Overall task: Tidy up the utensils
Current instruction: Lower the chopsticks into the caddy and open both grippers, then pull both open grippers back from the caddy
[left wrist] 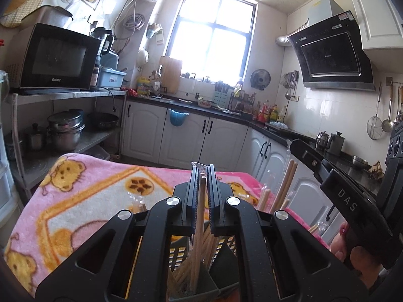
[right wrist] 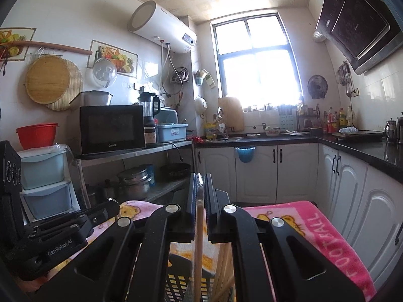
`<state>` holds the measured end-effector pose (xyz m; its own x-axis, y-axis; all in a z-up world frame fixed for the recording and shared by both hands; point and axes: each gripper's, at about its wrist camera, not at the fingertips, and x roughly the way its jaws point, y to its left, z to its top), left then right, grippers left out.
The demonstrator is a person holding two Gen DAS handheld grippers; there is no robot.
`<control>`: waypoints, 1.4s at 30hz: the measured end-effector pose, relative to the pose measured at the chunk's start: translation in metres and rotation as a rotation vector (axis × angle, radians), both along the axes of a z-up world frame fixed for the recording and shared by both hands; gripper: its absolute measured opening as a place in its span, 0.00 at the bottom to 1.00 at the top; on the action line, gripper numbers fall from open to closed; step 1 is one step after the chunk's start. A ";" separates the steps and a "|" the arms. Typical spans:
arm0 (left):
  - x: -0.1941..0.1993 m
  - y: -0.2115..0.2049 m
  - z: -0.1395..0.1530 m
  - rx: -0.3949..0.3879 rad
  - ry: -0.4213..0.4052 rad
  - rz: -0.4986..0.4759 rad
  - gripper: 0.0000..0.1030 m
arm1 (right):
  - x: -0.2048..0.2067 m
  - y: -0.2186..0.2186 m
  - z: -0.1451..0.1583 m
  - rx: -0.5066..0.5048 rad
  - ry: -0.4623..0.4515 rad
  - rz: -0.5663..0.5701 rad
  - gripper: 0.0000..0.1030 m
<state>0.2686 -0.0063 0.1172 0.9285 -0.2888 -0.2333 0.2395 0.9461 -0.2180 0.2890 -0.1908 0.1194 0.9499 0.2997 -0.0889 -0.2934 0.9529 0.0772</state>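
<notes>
My left gripper (left wrist: 202, 173) is shut on a wooden chopstick pair in a clear wrapper (left wrist: 200, 214), held upright. Below it stands a dark slotted utensil basket (left wrist: 180, 254) with several chopsticks inside. My right gripper (right wrist: 200, 178) is shut on another wrapped chopstick pair (right wrist: 199, 229), also upright, over the same black basket (right wrist: 176, 281). In the left wrist view, the right tool's black housing (left wrist: 350, 203) reaches in from the right, with its chopsticks (left wrist: 287, 183) hanging under it. More wrapped chopsticks (left wrist: 264, 198) lie on the pink blanket.
A pink bear-print blanket (left wrist: 83, 201) covers the table. A steel shelf with a microwave (left wrist: 58, 58) and pots (left wrist: 66, 130) stands to the left. White cabinets (left wrist: 267, 151) and a dark counter run behind and to the right. A hand with a red nail (left wrist: 343, 229) grips the right tool.
</notes>
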 end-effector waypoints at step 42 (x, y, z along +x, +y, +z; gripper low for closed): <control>-0.088 0.022 -0.052 0.019 0.298 -0.004 0.90 | -0.098 -0.031 -0.074 -0.102 0.390 0.037 0.72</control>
<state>0.1806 0.0159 0.0653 0.8174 -0.2850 -0.5006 0.1710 0.9499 -0.2616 0.1909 -0.2214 0.0455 0.8275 0.3046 -0.4716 -0.2954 0.9506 0.0955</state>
